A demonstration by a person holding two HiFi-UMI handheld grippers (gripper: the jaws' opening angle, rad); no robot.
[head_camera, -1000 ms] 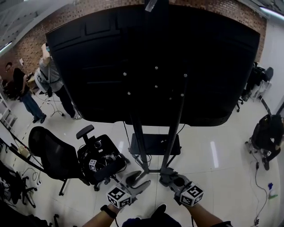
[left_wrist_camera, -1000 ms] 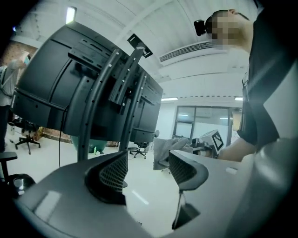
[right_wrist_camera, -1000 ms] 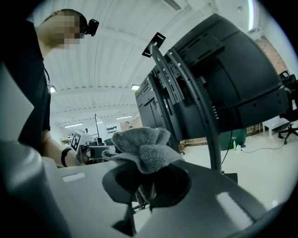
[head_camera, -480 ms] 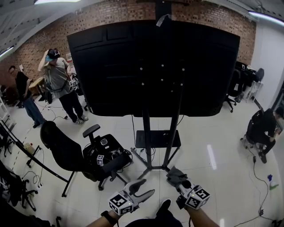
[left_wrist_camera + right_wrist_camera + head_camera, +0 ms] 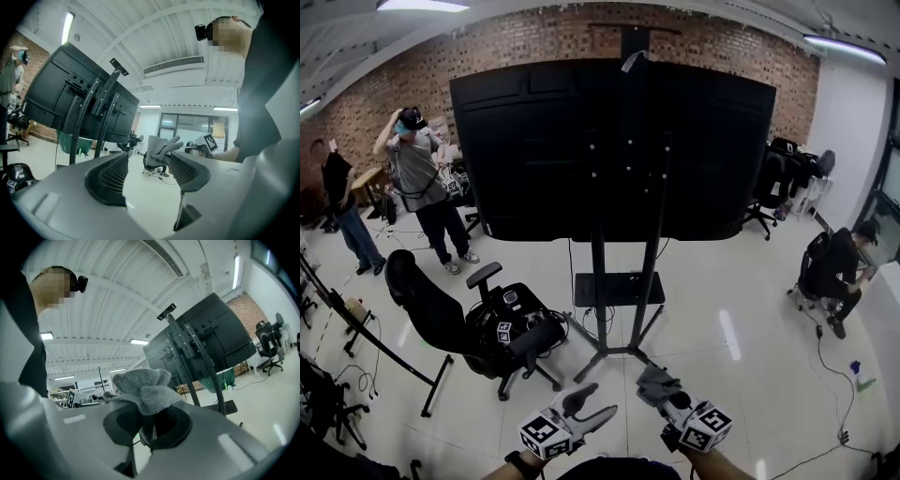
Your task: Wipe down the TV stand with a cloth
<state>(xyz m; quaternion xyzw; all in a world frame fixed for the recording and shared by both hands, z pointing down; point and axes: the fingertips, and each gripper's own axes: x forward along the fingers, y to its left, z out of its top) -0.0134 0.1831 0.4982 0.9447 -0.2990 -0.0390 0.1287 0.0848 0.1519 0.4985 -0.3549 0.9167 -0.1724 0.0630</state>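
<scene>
A crumpled grey knitted cloth (image 5: 653, 381) is clamped in the right gripper (image 5: 666, 396); the left gripper (image 5: 592, 405) is held empty, jaws apart. The tall black metal TV stand (image 5: 598, 281), well ahead, is judged not yet wiped.

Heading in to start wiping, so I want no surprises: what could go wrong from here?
1. The right gripper pinches only a fold of the cloth; most of it bunches loose above the jaws, so rubbing might pull it free.
2. The office chair sits close beside the splayed feet of the TV stand; stepping in risks a bump or trip.
3. A cable hangs beside the stand's posts and could snag the cloth.
</scene>
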